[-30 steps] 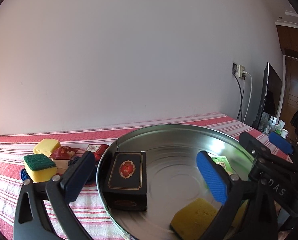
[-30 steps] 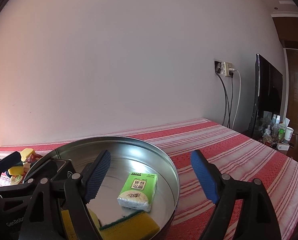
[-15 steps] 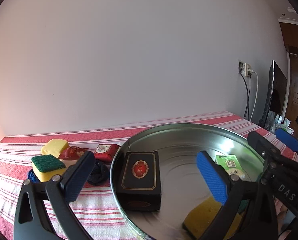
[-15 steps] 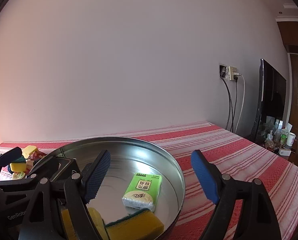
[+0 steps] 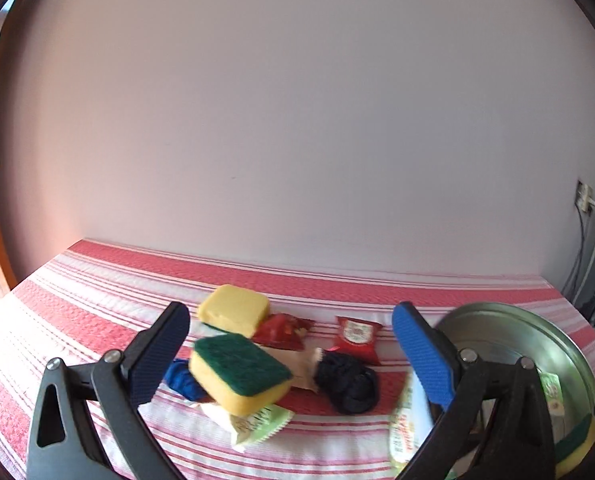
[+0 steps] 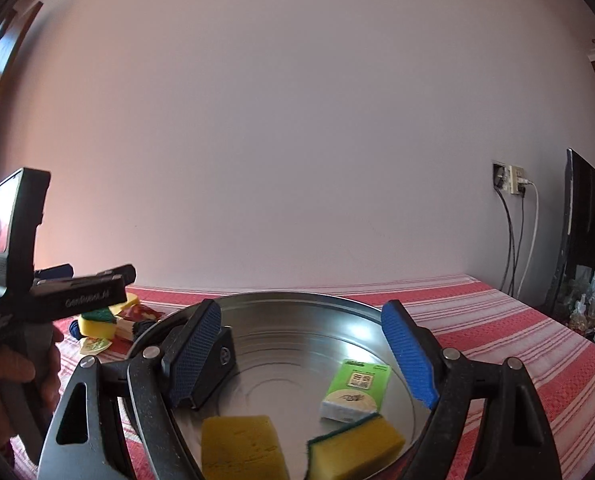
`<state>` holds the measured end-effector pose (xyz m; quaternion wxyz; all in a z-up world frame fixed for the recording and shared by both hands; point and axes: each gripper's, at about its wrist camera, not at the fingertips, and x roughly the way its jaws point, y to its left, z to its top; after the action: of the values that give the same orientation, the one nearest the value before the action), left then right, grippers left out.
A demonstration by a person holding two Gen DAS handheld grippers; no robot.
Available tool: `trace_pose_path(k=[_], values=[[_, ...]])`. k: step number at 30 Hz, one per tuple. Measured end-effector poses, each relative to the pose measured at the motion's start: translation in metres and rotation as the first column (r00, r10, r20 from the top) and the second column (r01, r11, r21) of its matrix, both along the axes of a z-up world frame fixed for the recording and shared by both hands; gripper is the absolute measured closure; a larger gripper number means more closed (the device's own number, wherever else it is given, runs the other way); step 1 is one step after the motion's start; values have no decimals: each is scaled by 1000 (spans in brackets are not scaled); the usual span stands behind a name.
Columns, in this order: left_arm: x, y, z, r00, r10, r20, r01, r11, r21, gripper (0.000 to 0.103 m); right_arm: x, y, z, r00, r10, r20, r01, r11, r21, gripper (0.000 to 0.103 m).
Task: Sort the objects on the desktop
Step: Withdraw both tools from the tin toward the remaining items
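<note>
My left gripper (image 5: 289,354) is open and empty above a pile on the striped cloth: a green-topped yellow sponge (image 5: 239,372), a plain yellow sponge (image 5: 233,310), red snack packets (image 5: 355,338), a dark blue yarn ball (image 5: 347,382) and a green-white packet (image 5: 259,424). The round metal tray (image 6: 297,344) holds a black box (image 6: 217,364), a green tissue pack (image 6: 355,388) and two sponges (image 6: 241,448). My right gripper (image 6: 301,354) is open and empty over the tray. The tray's rim shows in the left wrist view (image 5: 537,320).
A white wall stands behind the table. A wall socket with cables (image 6: 511,184) and a dark screen (image 6: 589,232) are at the right. Small bottles (image 6: 593,304) stand beyond the table's right edge. The left gripper's body (image 6: 37,300) is left of the tray.
My left gripper has swung left, from over the tray to over the pile of loose objects. My right gripper has moved further over the tray.
</note>
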<state>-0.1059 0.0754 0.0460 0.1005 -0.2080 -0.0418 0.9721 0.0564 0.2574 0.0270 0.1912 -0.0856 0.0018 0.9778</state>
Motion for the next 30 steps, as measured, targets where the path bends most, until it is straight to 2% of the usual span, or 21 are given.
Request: trace_pose_path(k=[2, 5, 8, 11, 13, 16, 18, 19, 20, 21, 23, 26, 28, 30], values=[[-23, -29, -3, 993, 100, 65, -102, 994, 33, 1, -10, -18, -1, 997, 65, 35, -65, 998, 8, 19], [-52, -71, -18, 962, 196, 192, -214, 974, 80, 1, -25, -44, 0, 983, 169, 73, -169, 986, 3, 19], [-67, -100, -31, 930, 230, 287, -277, 951, 136, 1, -40, -72, 6, 960, 250, 126, -258, 965, 55, 19], [-74, -108, -36, 910, 242, 338, -301, 944, 134, 1, -60, -99, 13, 921, 316, 227, -347, 931, 114, 19], [-76, -103, -39, 910, 203, 363, -264, 956, 129, 1, -83, -109, 20, 876, 355, 325, -410, 904, 119, 19], [-78, -87, -44, 913, 96, 397, -166, 975, 145, 1, -121, -118, 26, 807, 376, 456, -469, 877, 106, 19], [-80, -78, -48, 904, 19, 427, -106, 978, 179, 1, -151, -119, 27, 757, 368, 540, -485, 870, 87, 26], [-82, -74, -50, 896, -23, 443, -78, 975, 208, 1, -166, -119, 25, 718, 368, 591, -492, 869, 56, 29], [-83, -72, -52, 886, -64, 459, -57, 968, 243, 1, -181, -117, 24, 674, 373, 637, -495, 869, 14, 38], [-84, -72, -55, 873, -104, 477, -41, 958, 283, 1, -194, -115, 21, 636, 379, 673, -493, 870, -24, 44], [-90, -73, -61, 843, -179, 507, -20, 932, 362, 1, -220, -114, 12, 556, 378, 740, -483, 872, -82, 44], [-93, -74, -70, 813, -229, 536, -30, 902, 430, 1, -239, -115, -2, 497, 331, 802, -470, 880, -73, 44], [-95, -74, -73, 796, -258, 547, -31, 886, 463, 1, -249, -118, -11, 488, 265, 832, -463, 886, -11, 44], [-95, -75, -74, 789, -274, 549, -40, 870, 492, 1, -260, -118, -19, 451, 256, 855, -451, 892, -29, 44]])
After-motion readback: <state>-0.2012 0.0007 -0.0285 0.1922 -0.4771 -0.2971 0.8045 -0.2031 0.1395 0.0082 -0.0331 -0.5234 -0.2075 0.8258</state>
